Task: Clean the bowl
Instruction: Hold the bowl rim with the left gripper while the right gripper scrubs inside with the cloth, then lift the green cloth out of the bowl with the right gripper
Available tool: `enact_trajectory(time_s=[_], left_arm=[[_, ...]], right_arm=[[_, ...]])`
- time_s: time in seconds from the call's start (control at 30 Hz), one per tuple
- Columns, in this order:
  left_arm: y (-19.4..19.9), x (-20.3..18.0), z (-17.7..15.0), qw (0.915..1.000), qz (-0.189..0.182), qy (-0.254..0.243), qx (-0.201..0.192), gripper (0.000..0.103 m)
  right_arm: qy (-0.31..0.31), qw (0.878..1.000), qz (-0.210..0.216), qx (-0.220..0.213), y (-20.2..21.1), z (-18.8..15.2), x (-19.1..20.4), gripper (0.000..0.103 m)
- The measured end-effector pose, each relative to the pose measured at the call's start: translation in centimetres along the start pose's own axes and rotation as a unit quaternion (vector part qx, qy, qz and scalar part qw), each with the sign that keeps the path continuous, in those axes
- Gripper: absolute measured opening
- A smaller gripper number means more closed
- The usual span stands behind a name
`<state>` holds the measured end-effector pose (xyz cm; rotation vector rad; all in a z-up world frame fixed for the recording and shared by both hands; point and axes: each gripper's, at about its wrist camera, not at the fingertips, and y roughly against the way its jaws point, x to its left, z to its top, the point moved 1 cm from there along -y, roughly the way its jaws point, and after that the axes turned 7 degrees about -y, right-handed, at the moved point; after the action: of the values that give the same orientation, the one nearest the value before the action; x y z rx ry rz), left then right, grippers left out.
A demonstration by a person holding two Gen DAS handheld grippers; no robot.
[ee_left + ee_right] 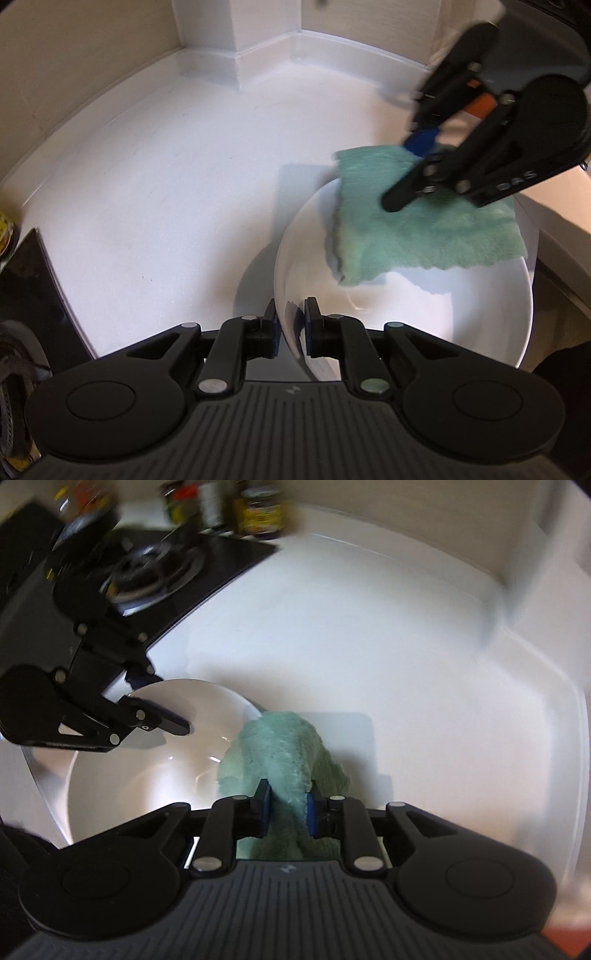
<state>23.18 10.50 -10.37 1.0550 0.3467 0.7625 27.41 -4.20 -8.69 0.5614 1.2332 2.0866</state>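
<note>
A white bowl (406, 314) (147, 775) stands tilted on the white counter (166, 184). My left gripper (290, 325) (159, 701) is shut on its near rim, one pad inside and one outside. A folded green cloth (424, 236) (280, 749) drapes over the bowl's far rim and hangs partly into it. My right gripper (286, 806) (406, 173) points down from the upper right with the cloth bunched between its blue pads, which touch it on both sides. The cloth hides part of the bowl's inside.
A black hob (159, 572) (33, 280) with a burner lies on the counter to the left of the bowl. Several jars (258, 513) stand behind it. A beige wall and a white upstand (295, 48) close off the counter's back.
</note>
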Motion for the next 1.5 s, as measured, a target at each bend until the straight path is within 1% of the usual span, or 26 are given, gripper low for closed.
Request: enact_trajectory(time_s=[0.1, 0.2, 0.27, 0.37, 0.43, 0.53, 0.6, 0.67, 0.73, 0.8, 0.87, 0.9, 0.93, 0.97, 1.0, 1.03, 1.07, 1.1, 1.17, 1.2, 1.33, 1.4, 1.47, 1.5], left_arm=[[-0.1, 0.0, 0.2, 0.9999, -0.001, -0.013, 0.001, 0.013], [-0.2, 0.2, 0.4, 0.9999, -0.002, -0.016, 0.002, 0.013], [-0.2, 0.4, 0.4, 1.0, 0.0, -0.007, 0.002, 0.013], [-0.2, 0.5, 0.3, 0.9999, 0.001, 0.014, 0.0, 0.013], [-0.2, 0.6, 0.1, 0.9997, 0.001, 0.025, -0.005, 0.012], [-0.1, 0.8, -0.1, 0.9993, -0.003, 0.037, -0.01, 0.012], [-0.1, 0.9, -0.2, 0.9991, -0.004, 0.041, -0.013, 0.011], [-0.1, 0.8, -0.3, 0.999, -0.002, 0.043, -0.014, 0.012], [0.0, 0.7, -0.6, 0.9988, -0.001, 0.046, -0.018, 0.011], [0.1, 0.6, -0.8, 0.9983, -0.001, 0.054, -0.02, 0.011], [0.3, 0.7, -1.0, 0.9973, -0.004, 0.069, -0.023, 0.011], [0.4, 0.8, -1.1, 0.9968, -0.006, 0.076, -0.023, 0.011], [0.5, 0.9, -1.3, 0.9962, -0.008, 0.083, -0.024, 0.011], [0.7, 1.0, -1.4, 0.9956, -0.009, 0.089, -0.026, 0.011], [1.0, 1.1, -1.5, 0.9952, -0.009, 0.093, -0.029, 0.011], [1.4, 1.3, -1.7, 0.9949, -0.008, 0.095, -0.031, 0.011], [1.8, 1.2, -1.8, 0.9944, -0.005, 0.099, -0.036, 0.011], [2.1, 1.2, -1.9, 0.9938, -0.003, 0.104, -0.039, 0.011], [2.8, 1.0, -2.1, 0.9925, 0.0, 0.113, -0.046, 0.012], [3.2, 0.9, -2.3, 0.9921, 0.004, 0.115, -0.049, 0.013], [4.2, 0.7, -2.1, 0.9907, 0.027, 0.117, -0.063, 0.019], [4.5, 0.2, -2.1, 0.9897, 0.039, 0.118, -0.071, 0.023], [4.9, -0.2, -2.0, 0.988, 0.055, 0.12, -0.08, 0.027], [5.0, -0.4, -2.0, 0.9874, 0.061, 0.121, -0.082, 0.028]], right_arm=[[0.067, 0.998, 0.002, -0.007, -0.7, 1.0, 1.1, 0.019], [0.116, 0.993, 0.012, -0.011, -1.2, 1.6, 1.7, 0.021], [0.115, 0.993, 0.018, -0.012, -1.2, 1.8, 1.4, 0.021], [0.043, 0.999, 0.021, 0.001, -0.9, 1.4, 0.0, 0.019], [-0.004, 1.0, 0.008, 0.009, -0.1, 0.2, -0.8, 0.016], [-0.059, 0.998, 0.01, -0.002, 1.6, -1.7, -1.7, 0.009], [-0.115, 0.992, 0.026, -0.033, 4.0, -3.5, -2.7, 0.008], [-0.159, 0.984, 0.019, -0.073, 6.4, -5.0, -3.8, 0.008], [-0.185, 0.976, -0.018, -0.115, 8.5, -5.7, -4.6, 0.008], [-0.211, 0.962, -0.06, -0.161, 10.6, -6.3, -5.6, 0.008], [-0.222, 0.954, -0.086, -0.184, 11.2, -6.5, -6.0, 0.009], [-0.225, 0.952, -0.092, -0.188, 11.1, -6.6, -6.1, 0.01], [-0.225, 0.952, -0.093, -0.183, 10.8, -6.6, -6.2, 0.011], [-0.224, 0.956, -0.094, -0.162, 9.9, -6.6, -6.3, 0.011], [-0.219, 0.961, -0.101, -0.132, 8.7, -6.7, -6.2, 0.012], [-0.213, 0.964, -0.113, -0.112, 7.9, -6.8, -6.1, 0.013], [-0.211, 0.964, -0.122, -0.109, 7.7, -7.0, -6.0, 0.018], [-0.215, 0.962, -0.124, -0.116, 7.8, -7.1, -6.0, 0.022], [-0.223, 0.961, -0.119, -0.117, 8.0, -7.3, -5.8, 0.025], [-0.227, 0.96, -0.115, -0.115, 8.1, -7.3, -5.7, 0.025], [-0.239, 0.949, -0.139, -0.154, 10.2, -7.3, -5.4, 0.025], [-0.244, 0.942, -0.152, -0.174, 11.4, -7.3, -5.3, 0.025], [-0.243, 0.937, -0.17, -0.184, 11.7, -7.5, -5.0, 0.025], [-0.245, 0.937, -0.168, -0.184, 11.8, -7.6, -4.8, 0.025]])
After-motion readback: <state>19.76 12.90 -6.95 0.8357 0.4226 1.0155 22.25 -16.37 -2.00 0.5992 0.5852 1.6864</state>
